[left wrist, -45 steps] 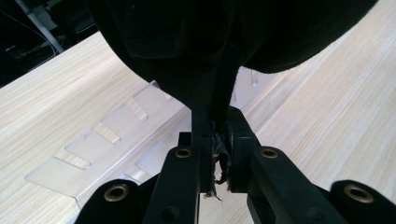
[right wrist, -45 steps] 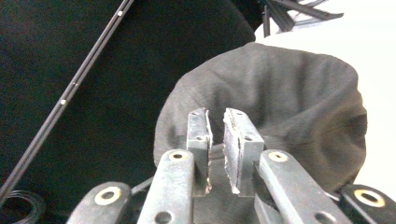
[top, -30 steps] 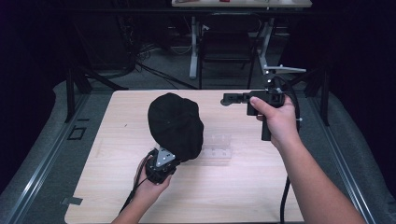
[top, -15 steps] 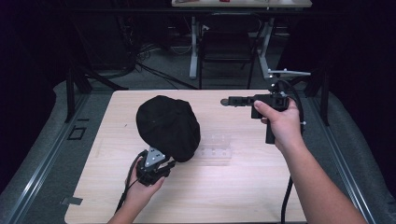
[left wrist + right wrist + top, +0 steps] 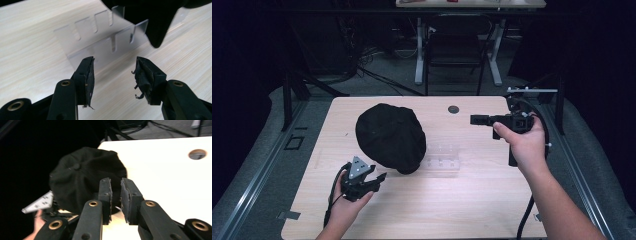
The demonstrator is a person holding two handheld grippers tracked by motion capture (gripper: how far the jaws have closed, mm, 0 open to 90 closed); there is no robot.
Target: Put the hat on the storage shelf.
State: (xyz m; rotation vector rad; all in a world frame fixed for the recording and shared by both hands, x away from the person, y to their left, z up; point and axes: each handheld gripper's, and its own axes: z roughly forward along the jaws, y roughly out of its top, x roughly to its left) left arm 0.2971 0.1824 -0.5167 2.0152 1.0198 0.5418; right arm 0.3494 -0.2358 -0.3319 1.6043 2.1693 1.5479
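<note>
A black cap (image 5: 389, 137) lies crown up on the wooden table (image 5: 462, 210), left of centre. Its edge rests over the left end of a clear slotted rack (image 5: 443, 156). My left gripper (image 5: 379, 177) sits low in front of the cap, pointing at it; its jaws have just been opening and stand open with nothing between them. In the left gripper view the gripper (image 5: 113, 67) faces the rack (image 5: 100, 37), with the cap's edge (image 5: 155, 20) hanging at the upper right. My right gripper (image 5: 473, 119) hovers right of the cap, pointing left at it (image 5: 82, 177), jaws (image 5: 115, 183) a narrow gap apart and empty.
A round cable hole (image 5: 453, 109) sits in the table near its far edge. Table legs and cables stand on the dark floor beyond. Metal rails run along both sides of the table. My left gripper's grey plate (image 5: 37, 202) appears beside the cap in the right gripper view.
The left gripper has let go of the cap's front edge, opened, and drawn back to the left and toward the person. The cap shifted slightly left. The right gripper moved right and a little lower.
</note>
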